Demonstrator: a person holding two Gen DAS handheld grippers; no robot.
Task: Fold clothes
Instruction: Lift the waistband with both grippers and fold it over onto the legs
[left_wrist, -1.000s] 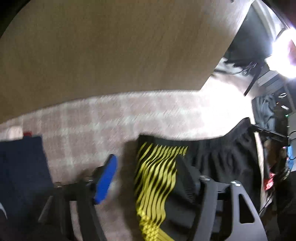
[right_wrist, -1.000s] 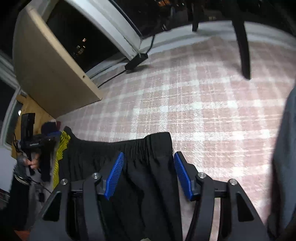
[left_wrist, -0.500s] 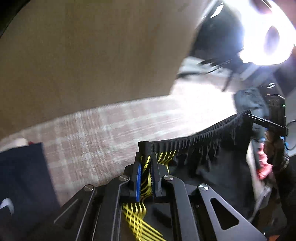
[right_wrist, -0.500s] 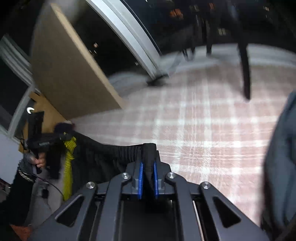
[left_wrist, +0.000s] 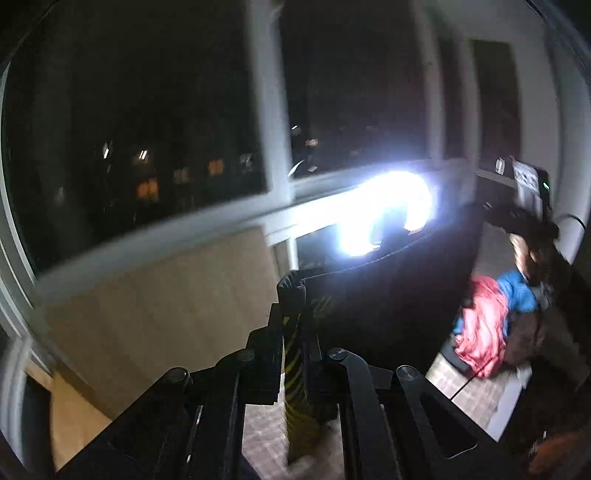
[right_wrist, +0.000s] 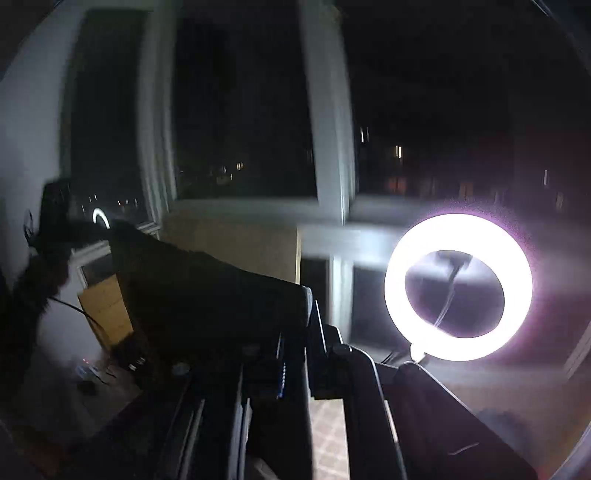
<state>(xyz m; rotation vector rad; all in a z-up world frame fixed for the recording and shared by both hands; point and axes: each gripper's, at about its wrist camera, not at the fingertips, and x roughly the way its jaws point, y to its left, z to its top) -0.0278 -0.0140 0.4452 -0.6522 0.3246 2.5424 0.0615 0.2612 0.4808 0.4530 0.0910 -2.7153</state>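
Observation:
Black shorts with yellow stripes hang in the air, stretched by the waistband between my two grippers. In the left wrist view my left gripper is shut on one waistband corner, with striped fabric hanging down between the fingers. My right gripper holds the far end at the right. In the right wrist view my right gripper is shut on its corner of the shorts. The dark cloth runs left from there to my left gripper.
A dark window with white frames fills both views. A bright ring light glows to the right. A pale wooden board stands below the window. Red and blue clothes are piled at the right above the checked floor.
Both grippers closed on the waistband corners and rose sharply, lifting the shorts off the checked floor. Both views swung up from the floor to the window and ring light.

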